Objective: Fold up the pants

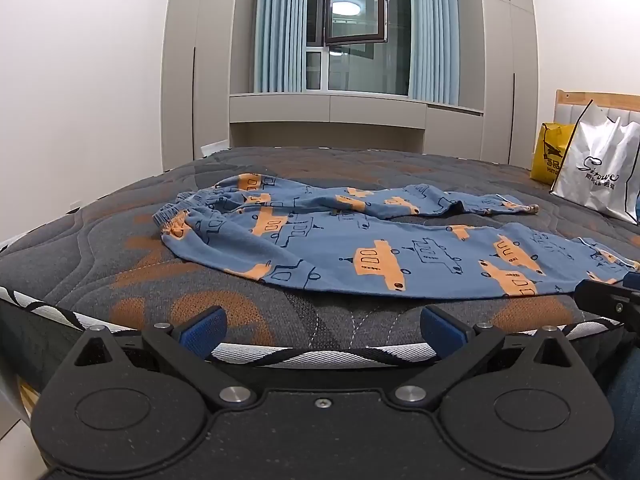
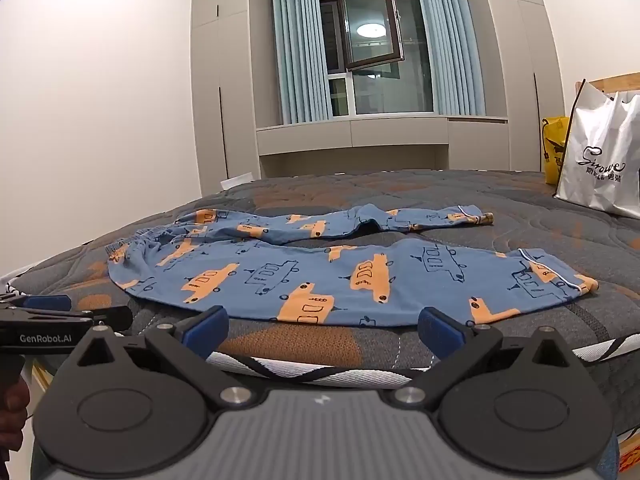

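Note:
Blue pants [image 1: 340,248] [image 2: 320,280] printed with orange cars lie spread flat on the bed, waistband at the left, both legs running to the right and a little apart. My left gripper [image 1: 320,330] hovers at the bed's near edge, short of the near leg, jaws open and empty. My right gripper [image 2: 320,330] stands open too, just in front of the near leg's lower hem line, nothing between its blue pads. The left gripper [image 2: 52,312] shows at the left edge of the right wrist view; the right gripper [image 1: 608,300] shows at the right edge of the left wrist view.
The mattress [image 1: 120,272] has a dark grey and orange quilted cover with a striped edge. A white shopping bag [image 1: 600,172] [image 2: 604,168] and a yellow bag [image 1: 550,156] stand at the bed's right by the headboard. Wardrobes, curtains and a window lie behind.

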{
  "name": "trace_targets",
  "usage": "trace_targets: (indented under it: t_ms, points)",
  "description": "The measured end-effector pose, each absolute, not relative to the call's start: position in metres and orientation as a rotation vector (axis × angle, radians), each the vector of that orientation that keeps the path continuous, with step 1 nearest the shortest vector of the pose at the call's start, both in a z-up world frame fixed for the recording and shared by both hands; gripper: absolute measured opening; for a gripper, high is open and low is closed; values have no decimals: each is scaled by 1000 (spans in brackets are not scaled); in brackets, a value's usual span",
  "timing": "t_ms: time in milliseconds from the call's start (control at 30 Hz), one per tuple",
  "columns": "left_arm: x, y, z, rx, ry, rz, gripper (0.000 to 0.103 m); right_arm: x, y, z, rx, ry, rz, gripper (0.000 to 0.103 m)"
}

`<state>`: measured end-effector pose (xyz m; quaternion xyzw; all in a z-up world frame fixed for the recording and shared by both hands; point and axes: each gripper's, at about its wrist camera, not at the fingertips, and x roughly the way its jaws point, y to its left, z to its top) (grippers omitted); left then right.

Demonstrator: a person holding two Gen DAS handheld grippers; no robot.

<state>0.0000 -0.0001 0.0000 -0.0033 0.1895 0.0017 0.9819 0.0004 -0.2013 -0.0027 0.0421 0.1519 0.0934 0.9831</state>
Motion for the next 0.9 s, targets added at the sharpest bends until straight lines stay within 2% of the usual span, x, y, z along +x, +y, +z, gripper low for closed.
trace_targets:
  t_ms: [900]
  points:
    - [1, 1, 1, -13, 386, 31, 103, 0, -203, -1, 78, 309, 188, 103]
